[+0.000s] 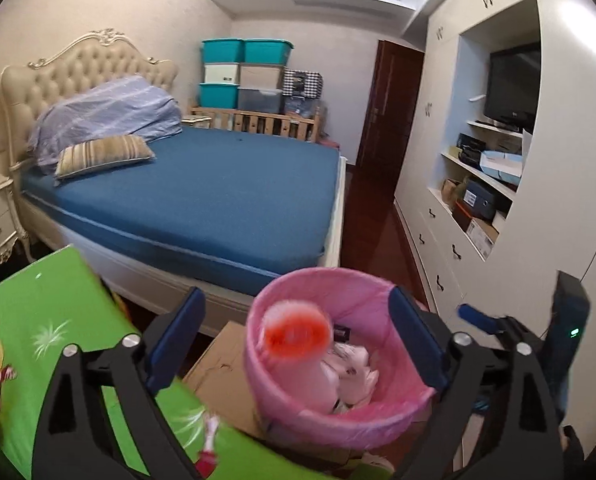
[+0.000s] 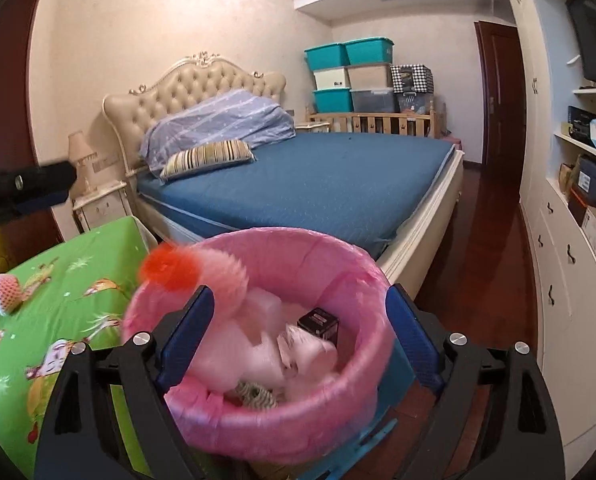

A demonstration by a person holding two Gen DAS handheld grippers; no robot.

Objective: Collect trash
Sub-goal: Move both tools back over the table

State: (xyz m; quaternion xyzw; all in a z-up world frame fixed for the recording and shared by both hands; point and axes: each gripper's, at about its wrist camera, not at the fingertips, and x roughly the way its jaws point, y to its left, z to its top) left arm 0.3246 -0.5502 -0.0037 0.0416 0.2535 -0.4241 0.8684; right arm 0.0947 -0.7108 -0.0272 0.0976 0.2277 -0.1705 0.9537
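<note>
A bin lined with a pink bag (image 1: 290,424) stands beside the green table; it also shows in the right wrist view (image 2: 258,428). A blurred white bottle with a red cap (image 1: 298,332) is in the air at the bin's mouth, free of both grippers; the right wrist view shows it (image 2: 202,272) over the left rim. White crumpled trash (image 2: 298,352) and a small dark box (image 2: 318,322) lie in the bin. My left gripper (image 1: 294,348) is open above the bin. My right gripper (image 2: 294,336) is open above the bin.
A green cartoon-print tablecloth (image 1: 38,340) covers the table on the left. A cardboard box (image 1: 218,364) sits by the bin. A bed with a blue sheet (image 1: 218,200) lies behind. White wardrobes with shelves (image 1: 478,184) line the right wall. A red wrapper (image 1: 208,448) lies on the table edge.
</note>
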